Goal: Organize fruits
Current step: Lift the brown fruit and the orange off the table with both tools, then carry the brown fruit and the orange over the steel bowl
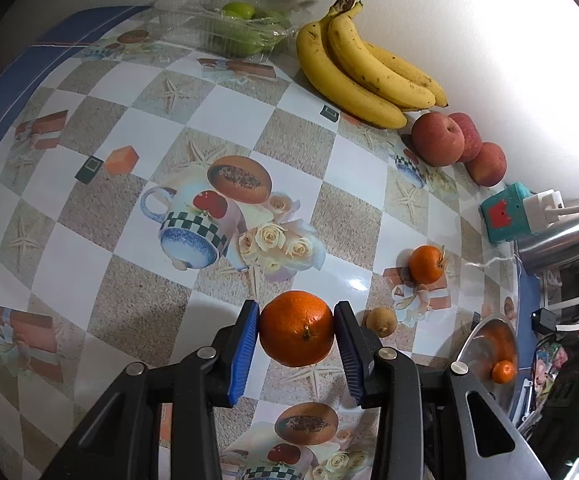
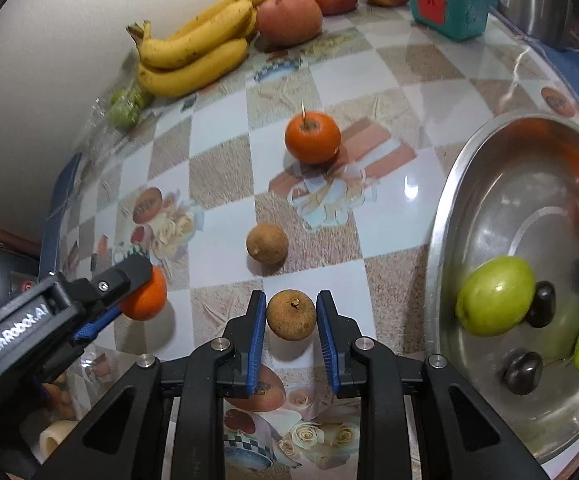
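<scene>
Jaws of left gripper [image 1: 296, 334] clamp orange [image 1: 296, 328]; right gripper [image 2: 291, 316] jaws clamp brown fruit [image 2: 291, 314]. Carrying step; next, release both into metal bowl [image 2: 449, 184].

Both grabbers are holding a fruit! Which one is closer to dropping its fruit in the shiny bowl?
Probably the right gripper: it holds a brown fruit with the steel bowl just beside it. The left gripper, holding an orange, sits farther away.

The left gripper [image 1: 296, 334] pinches an orange [image 1: 296, 328] at six o'clock. A second orange [image 1: 425, 264] sits at four, bananas [image 1: 353, 68] at one, apples [image 1: 455, 146] at two.
</scene>
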